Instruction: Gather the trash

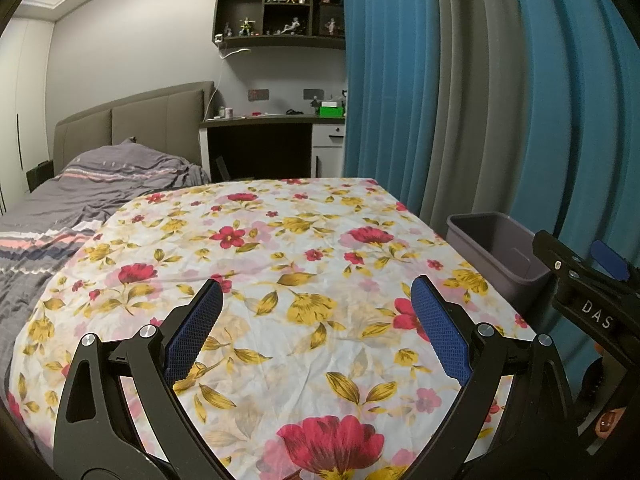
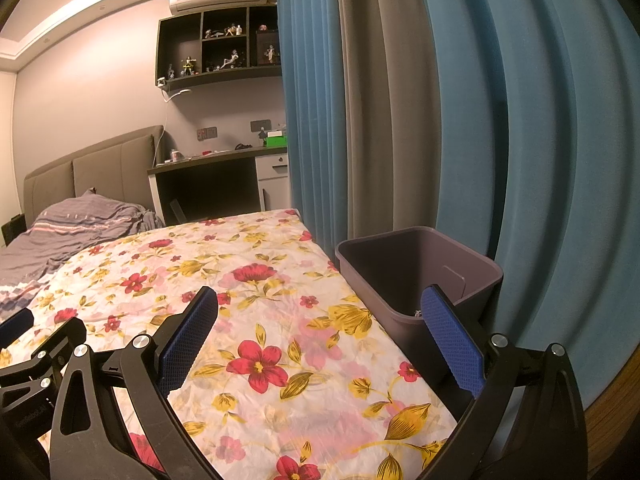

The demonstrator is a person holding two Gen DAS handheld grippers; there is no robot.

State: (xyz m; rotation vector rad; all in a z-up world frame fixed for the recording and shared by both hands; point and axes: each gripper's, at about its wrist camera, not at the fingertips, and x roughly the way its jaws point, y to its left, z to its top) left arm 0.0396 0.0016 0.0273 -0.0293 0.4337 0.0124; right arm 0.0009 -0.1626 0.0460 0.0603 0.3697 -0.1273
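Note:
A grey-purple plastic bin (image 2: 416, 268) stands at the right edge of a table covered with a floral cloth (image 2: 256, 280); the same bin (image 1: 500, 252) shows at the right in the left wrist view. A small bit of something lies low inside it, mostly hidden. My left gripper (image 1: 318, 292) hangs open over the cloth with nothing between its blue pads. My right gripper (image 2: 320, 300) is open too, its right finger (image 2: 452, 340) in front of the bin's near rim. No loose trash shows on the cloth.
Blue and grey curtains (image 2: 400, 120) hang right behind the bin. A bed with grey bedding (image 1: 60, 200) adjoins the table on the left. A desk (image 1: 272, 124) and a wall shelf with figurines (image 1: 280, 8) stand at the back.

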